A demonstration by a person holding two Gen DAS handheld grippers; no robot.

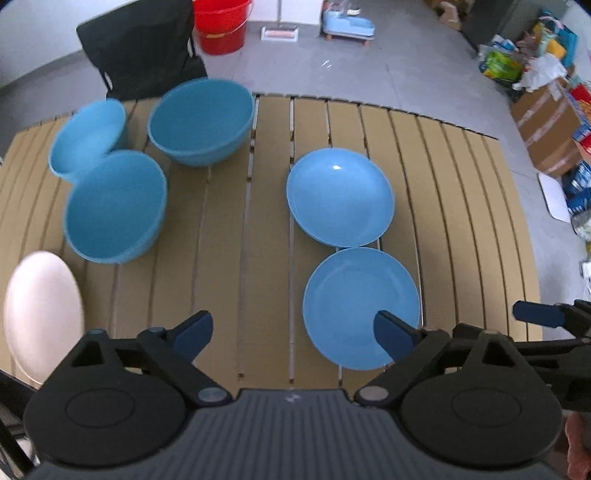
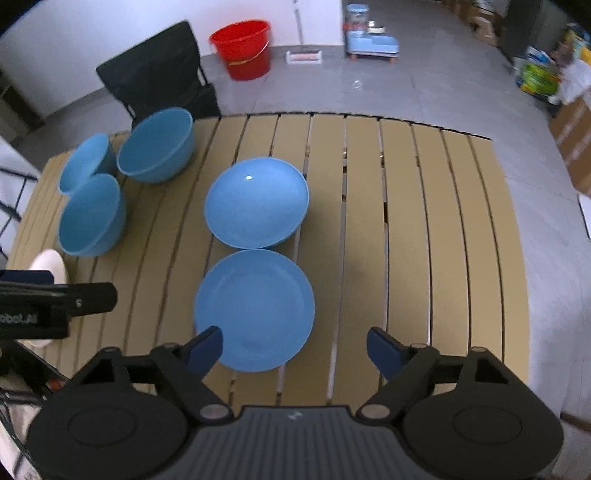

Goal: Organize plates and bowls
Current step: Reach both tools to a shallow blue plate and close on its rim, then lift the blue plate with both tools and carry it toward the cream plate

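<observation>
Two blue plates lie on the slatted table, a near plate (image 1: 360, 306) (image 2: 255, 308) and a far plate (image 1: 340, 197) (image 2: 256, 202) that touch edge to edge. Three blue bowls stand at the left: a near bowl (image 1: 114, 206) (image 2: 90, 216), a far-left bowl (image 1: 86, 136) (image 2: 86, 162) and a far bowl (image 1: 201, 120) (image 2: 157, 146). A white plate (image 1: 42, 314) (image 2: 48, 266) sits at the near left edge. My left gripper (image 1: 293, 334) hangs open above the table, its right finger over the near plate's rim. My right gripper (image 2: 295, 349) is open, its left finger over that plate's near edge. Neither holds anything.
The tan slatted table (image 1: 443, 221) (image 2: 424, 240) has bare slats on its right half. Behind it stand a black chair (image 1: 140, 51) (image 2: 159, 70) and a red bucket (image 1: 221, 26) (image 2: 245, 48). Boxes and bags (image 1: 546, 96) crowd the floor at the right.
</observation>
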